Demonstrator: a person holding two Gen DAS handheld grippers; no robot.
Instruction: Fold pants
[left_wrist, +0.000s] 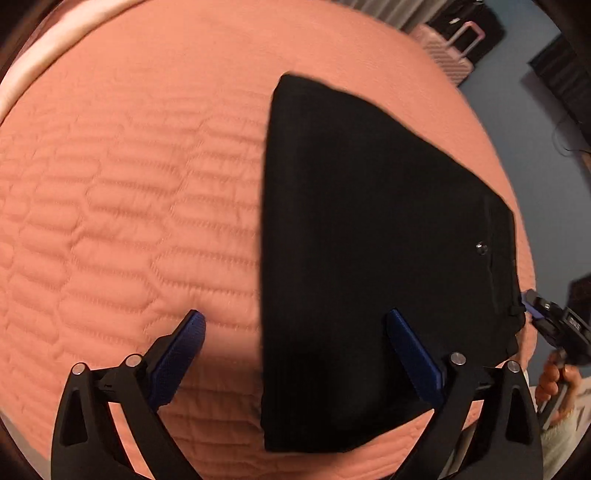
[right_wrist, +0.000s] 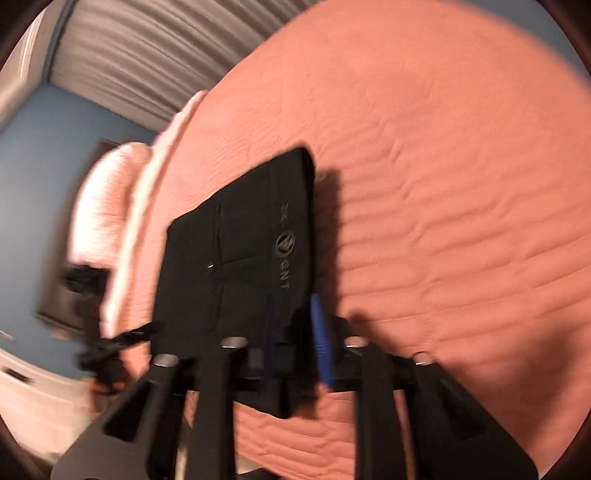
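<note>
right wrist: jaws pinch the folded pants (right_wrist: 243, 266) edge.

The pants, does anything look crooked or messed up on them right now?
Nothing stands out. The pants lie folded flat on the bedspread, edges straight. The right gripper is shut on one edge; the left gripper hangs open above them.

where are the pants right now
The pants lie folded on the pink bedspread, right of centre in the left wrist view; the right gripper is shut on their near edge.
</note>
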